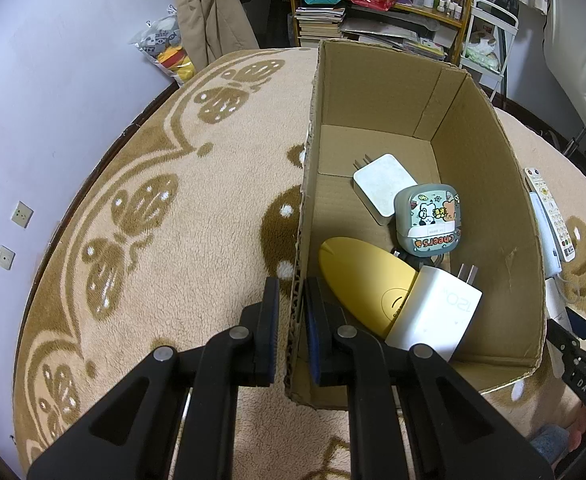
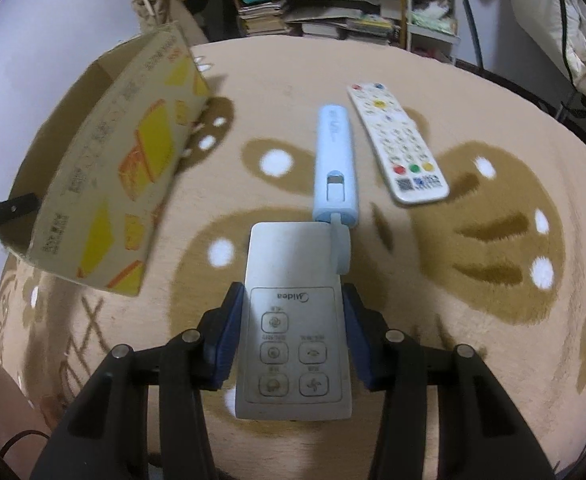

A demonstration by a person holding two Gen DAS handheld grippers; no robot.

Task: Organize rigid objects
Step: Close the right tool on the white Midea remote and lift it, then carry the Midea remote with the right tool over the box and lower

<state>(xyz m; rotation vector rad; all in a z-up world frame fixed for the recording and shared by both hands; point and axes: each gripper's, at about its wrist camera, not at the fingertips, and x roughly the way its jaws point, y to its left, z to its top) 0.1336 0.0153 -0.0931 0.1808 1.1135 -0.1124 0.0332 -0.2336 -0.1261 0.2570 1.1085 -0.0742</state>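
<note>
1. The left gripper [image 1: 292, 312] is nearest its camera; its two fingers are pinched on the near side wall of the cardboard box [image 1: 485, 184], one pad outside and one inside.
2. The right gripper [image 2: 293, 320] has its blue pads pressed against both long edges of a grey remote [image 2: 293, 320] with five round-cornered buttons; the remote lies flat on the blanket [image 2: 473, 260] between the fingers.
3. Inside the box, just past the left fingers, a yellow mouse [image 1: 357, 280] lies along the near wall, with a white charger [image 1: 437, 312] leaning over its rear end, prongs pointing away.
4. Further in sit a small grey-green case [image 1: 429, 216] with cartoon stickers and, touching it, a white plug adapter [image 1: 385, 188].
5. Beyond the grey remote, a pale blue stick-shaped device [image 2: 335, 160] lies lengthwise on the blanket, its near end touching the remote's far right corner.
6. Just right of it lies a white remote [image 2: 397, 140] with many coloured buttons, apart from the blue one.
7. The box stands well to the left in the right wrist view, tilted, printed side showing.
</note>
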